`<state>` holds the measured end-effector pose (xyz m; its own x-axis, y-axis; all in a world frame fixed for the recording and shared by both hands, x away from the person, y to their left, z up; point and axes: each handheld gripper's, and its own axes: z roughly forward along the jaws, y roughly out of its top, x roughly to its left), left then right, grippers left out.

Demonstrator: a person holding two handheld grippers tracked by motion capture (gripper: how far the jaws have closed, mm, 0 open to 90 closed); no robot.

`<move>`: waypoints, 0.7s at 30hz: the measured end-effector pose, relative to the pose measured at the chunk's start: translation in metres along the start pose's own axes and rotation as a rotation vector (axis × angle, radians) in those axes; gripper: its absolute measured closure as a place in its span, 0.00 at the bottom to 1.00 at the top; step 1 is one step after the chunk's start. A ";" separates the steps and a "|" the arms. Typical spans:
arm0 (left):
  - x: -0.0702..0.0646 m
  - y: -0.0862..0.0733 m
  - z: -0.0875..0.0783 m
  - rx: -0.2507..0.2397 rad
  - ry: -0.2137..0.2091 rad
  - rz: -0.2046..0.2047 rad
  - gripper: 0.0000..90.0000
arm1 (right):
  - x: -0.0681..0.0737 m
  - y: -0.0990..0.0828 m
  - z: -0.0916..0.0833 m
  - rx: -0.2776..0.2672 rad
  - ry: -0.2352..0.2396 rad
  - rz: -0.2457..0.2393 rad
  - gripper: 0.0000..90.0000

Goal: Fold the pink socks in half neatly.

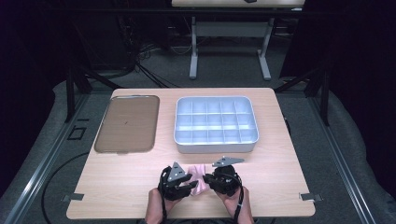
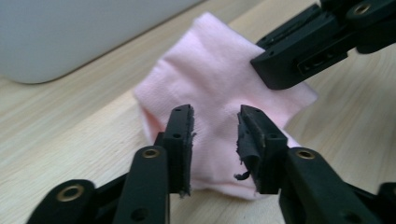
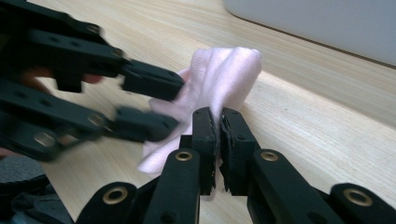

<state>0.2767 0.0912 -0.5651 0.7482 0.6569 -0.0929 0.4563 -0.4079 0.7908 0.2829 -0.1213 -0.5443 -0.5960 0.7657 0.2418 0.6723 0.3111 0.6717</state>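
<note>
On the table (image 1: 140,172), a white compartment tray (image 1: 215,124) sits toward the far edge at the middle, and a flat brown tray (image 1: 127,123) lies nearer the far left corner; neither blocks my work at the near edge. The pink cloth (image 1: 198,179) lies near the near edge, between my two grippers. My right gripper (image 3: 218,122) is clamped on a raised fold of the cloth, jaws pressed together with the fabric pinched between them. My left gripper (image 2: 215,122) has its jaws apart, the cloth lying between and beyond them without being squeezed.
</note>
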 end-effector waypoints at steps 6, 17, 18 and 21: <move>0.007 -0.010 0.003 0.025 0.036 -0.054 1.00 | 0.001 0.000 0.000 -0.004 -0.002 -0.002 0.94; 0.006 -0.010 0.008 0.041 0.057 -0.044 1.00 | 0.014 0.009 0.001 0.008 0.014 -0.057 0.94; 0.006 -0.010 0.008 0.040 0.056 -0.048 1.00 | 0.016 0.010 0.001 0.014 0.014 -0.062 0.94; 0.005 -0.009 0.008 0.047 0.057 -0.050 1.00 | 0.020 0.012 0.004 0.021 0.017 -0.077 0.93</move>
<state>0.2805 0.0930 -0.5779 0.6963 0.7113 -0.0960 0.5151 -0.4021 0.7570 0.2809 -0.0998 -0.5342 -0.6532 0.7297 0.2023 0.6336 0.3804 0.6737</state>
